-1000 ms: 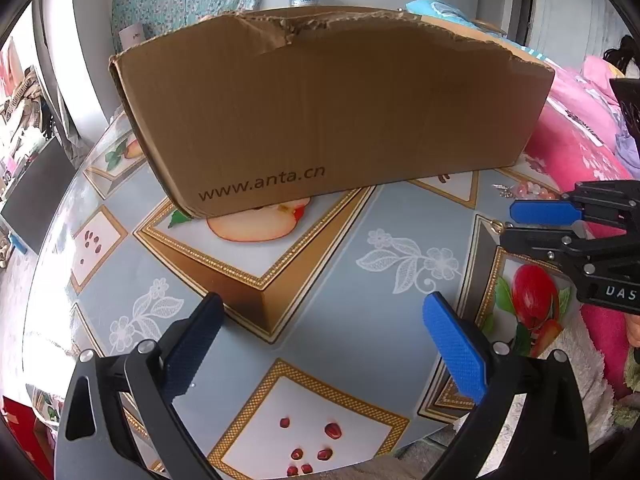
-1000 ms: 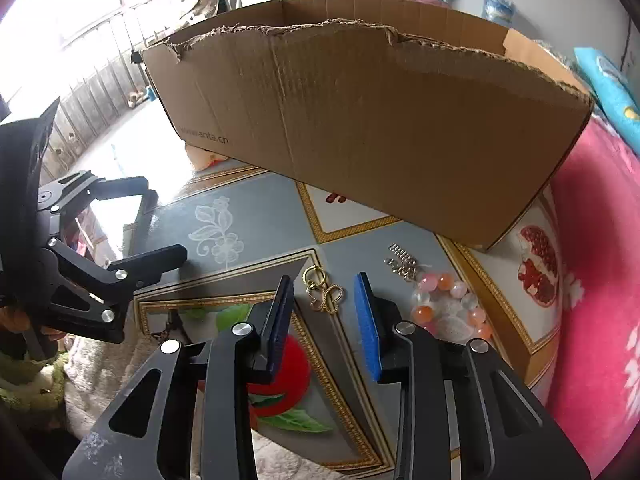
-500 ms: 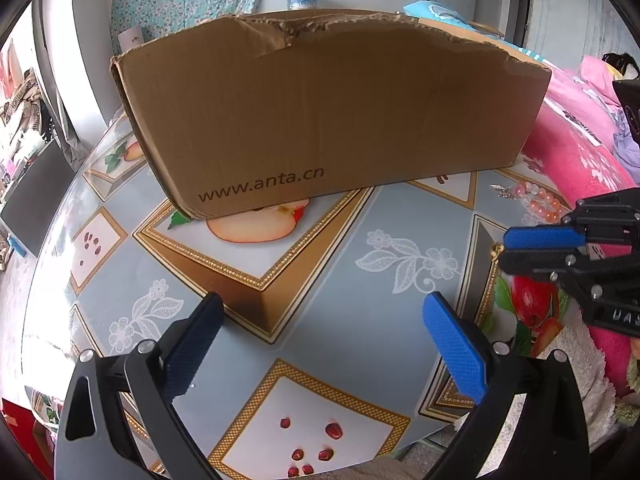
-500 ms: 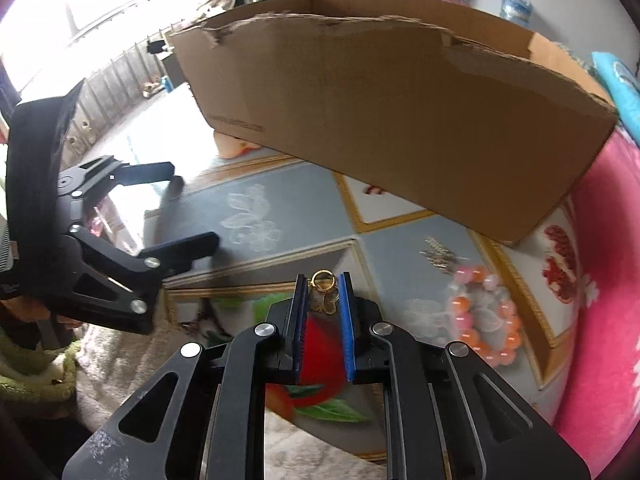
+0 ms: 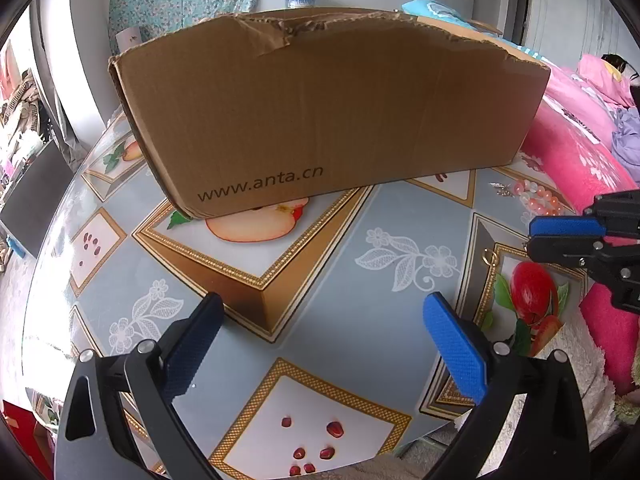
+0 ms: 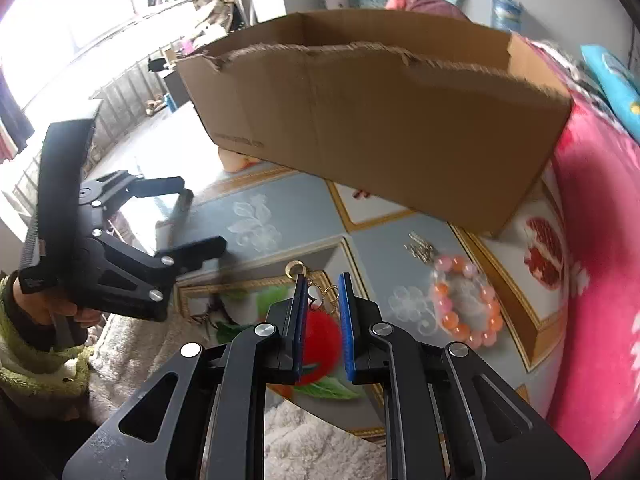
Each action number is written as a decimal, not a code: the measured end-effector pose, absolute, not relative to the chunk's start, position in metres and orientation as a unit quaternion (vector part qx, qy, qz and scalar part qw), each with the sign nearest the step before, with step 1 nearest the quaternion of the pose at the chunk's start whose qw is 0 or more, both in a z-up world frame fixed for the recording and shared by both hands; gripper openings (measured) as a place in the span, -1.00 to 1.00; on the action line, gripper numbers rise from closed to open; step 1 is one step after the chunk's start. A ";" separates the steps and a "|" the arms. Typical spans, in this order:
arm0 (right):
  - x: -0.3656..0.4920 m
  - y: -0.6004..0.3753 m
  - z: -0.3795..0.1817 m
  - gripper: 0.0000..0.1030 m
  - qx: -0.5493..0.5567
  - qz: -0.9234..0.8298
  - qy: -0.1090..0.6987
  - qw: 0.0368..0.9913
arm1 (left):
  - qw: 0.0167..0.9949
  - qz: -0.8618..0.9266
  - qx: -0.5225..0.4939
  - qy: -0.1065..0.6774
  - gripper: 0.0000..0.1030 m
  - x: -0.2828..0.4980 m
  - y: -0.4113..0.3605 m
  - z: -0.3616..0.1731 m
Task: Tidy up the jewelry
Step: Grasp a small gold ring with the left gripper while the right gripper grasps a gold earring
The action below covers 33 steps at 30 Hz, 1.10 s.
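The right gripper [image 6: 323, 288] has its blue pads close together, and they pinch a small gold charm [image 6: 325, 295]. The charm is made of thin gold loops, and one round ring of it sticks out past the left pad. It hangs at the gripper's tips, over the red fruit picture on the table [image 5: 352, 320], on the near side of the box [image 5: 340, 120] and well apart from it. The left gripper [image 5: 322, 300] has its jaws spread wide with nothing between them. A hand [image 6: 60, 312] in a green and white sleeve holds it over the table, also on the near side of the box. A bracelet [image 6: 466, 300] of pink, orange and clear round beads lies flat on the table. It is near the box's right corner, a little closer to us than the box. Some silver bits [image 6: 418, 246] lie in a small heap between the bracelet and the box, but they are too small to tell what they are. The box is brown cardboard, long and open on top, with a torn top edge and web address letters printed low on its front. It sits flat on the table. Only its bare back wall shows inside, so I cannot tell what is in it. A pink blanket [image 6: 592, 280] lies to the right of the box.
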State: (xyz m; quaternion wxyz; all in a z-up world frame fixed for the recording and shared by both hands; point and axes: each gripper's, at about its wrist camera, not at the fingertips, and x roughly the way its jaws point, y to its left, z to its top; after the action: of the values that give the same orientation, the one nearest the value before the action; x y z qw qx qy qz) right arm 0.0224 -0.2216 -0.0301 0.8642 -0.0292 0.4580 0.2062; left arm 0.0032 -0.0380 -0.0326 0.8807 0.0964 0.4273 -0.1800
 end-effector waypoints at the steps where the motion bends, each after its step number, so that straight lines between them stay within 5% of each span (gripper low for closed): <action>1: 0.022 -0.222 -0.032 -0.74 -0.026 0.204 0.459 0.864 | 0.880 -0.178 0.096 0.429 0.90 0.004 -0.038 -0.032; 7: 0.021 -0.234 -0.035 -0.74 -0.014 0.207 0.459 0.864 | 0.884 -0.237 0.078 0.395 0.71 -0.008 -0.046 -0.022; 15: 0.019 -0.256 -0.033 -0.74 0.013 0.220 0.460 0.860 | 0.854 -0.338 0.159 0.362 0.00 -0.025 -0.092 -0.024; 24: 0.016 -0.275 -0.029 -0.74 0.033 0.234 0.458 0.857 | 0.820 -0.390 0.225 0.353 -0.51 -0.016 -0.116 -0.026; 33: 0.018 -0.282 -0.027 -0.74 0.039 0.243 0.459 0.854 | 0.781 -0.448 0.244 0.361 -0.68 -0.003 -0.122 -0.023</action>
State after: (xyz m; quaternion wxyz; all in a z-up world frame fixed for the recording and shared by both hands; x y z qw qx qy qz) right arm 0.0184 -0.2822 -0.0268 0.8538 0.0391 0.4589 0.2426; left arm -0.0034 -0.1218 -0.0235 0.7811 0.2436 0.3607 -0.4476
